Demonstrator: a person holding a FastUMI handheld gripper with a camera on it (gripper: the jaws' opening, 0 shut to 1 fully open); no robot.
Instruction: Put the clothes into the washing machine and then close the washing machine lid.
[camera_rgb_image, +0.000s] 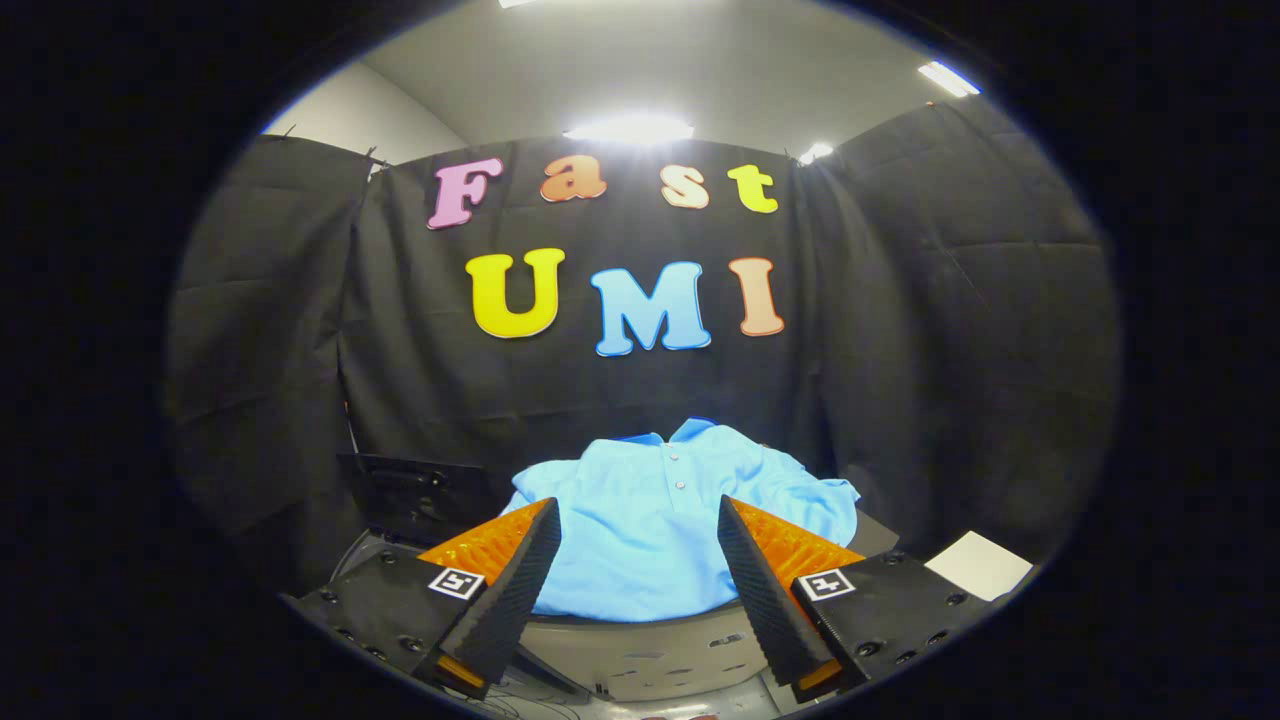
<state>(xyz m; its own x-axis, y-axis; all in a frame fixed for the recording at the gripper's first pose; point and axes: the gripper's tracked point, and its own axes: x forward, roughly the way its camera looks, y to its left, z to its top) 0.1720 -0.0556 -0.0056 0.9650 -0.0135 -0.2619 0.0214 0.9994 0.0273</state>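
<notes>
the gripper (635, 575) is hanging with its two fingers spread wide and pinching nothing, and the light blue polo shirt (650, 520) is lying between and just beyond the fingertips, heaped over the top of the grey washing machine (640, 650). the shirt is looking soft and light, a limp knit that is going to sag and trail from whatever point is lifted, so i would judge a bunched fold near the middle, below the buttoned placket, to be the safest place to take hold, rather than a thin edge or the collar. the cloth is covering the machine's opening, so i cannot tell what, if anything, is sitting inside the drum. a dark lid (420, 495) seems to be standing raised just beside the shirt. a white card (978, 563) is lying off to the other side.
</notes>
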